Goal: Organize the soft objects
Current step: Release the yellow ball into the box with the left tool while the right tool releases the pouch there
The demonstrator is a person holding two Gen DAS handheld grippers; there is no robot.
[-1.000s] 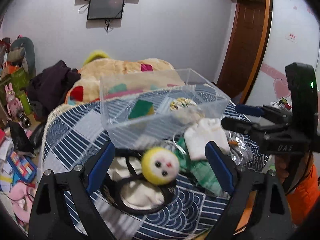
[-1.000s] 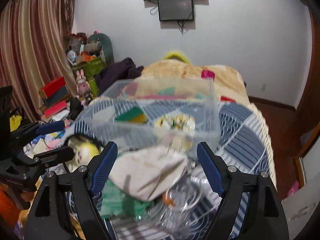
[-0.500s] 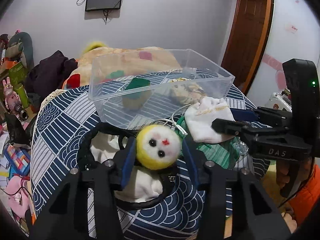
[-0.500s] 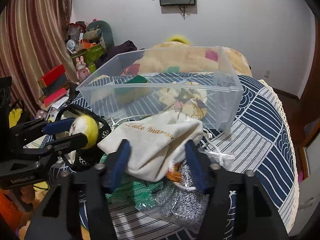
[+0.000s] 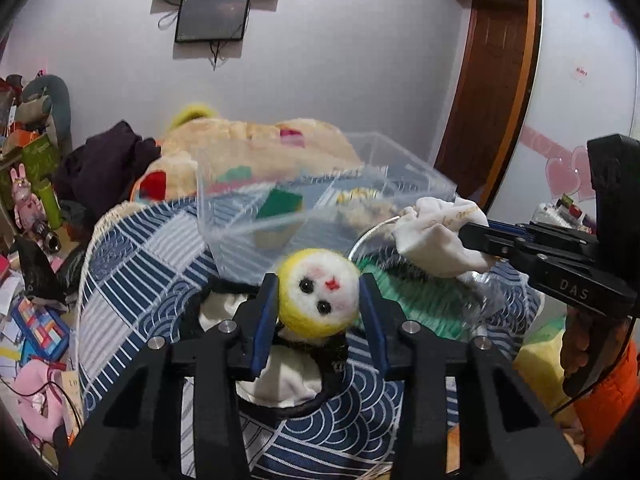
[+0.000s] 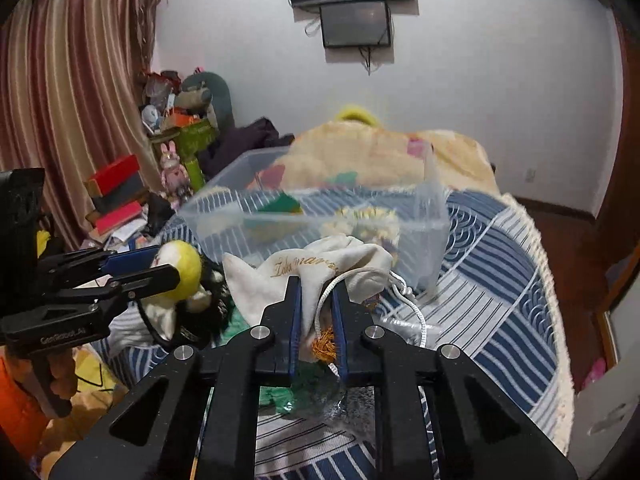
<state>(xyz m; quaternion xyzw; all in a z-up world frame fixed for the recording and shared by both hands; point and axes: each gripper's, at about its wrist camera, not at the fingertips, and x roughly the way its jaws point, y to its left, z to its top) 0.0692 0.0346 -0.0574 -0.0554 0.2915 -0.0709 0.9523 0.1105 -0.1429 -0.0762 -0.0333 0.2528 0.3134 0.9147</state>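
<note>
Now | left gripper (image 5: 318,300) closing on felt ball (image 5: 319,294) | right gripper (image 6: 316,312) closing, pinching pouch (image 6: 316,270) | bin (image 6: 434,216) seemingly just beyond

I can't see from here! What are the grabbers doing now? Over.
Left gripper closing on doll head. Right gripper closing on white pouch. Bin just behind, open. Nothing blocking.

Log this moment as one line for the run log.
left gripper: closing on yellow felt doll head | right gripper: closing on cream drawstring pouch | clear plastic bin: behind both, on blue patterned cloth
</note>
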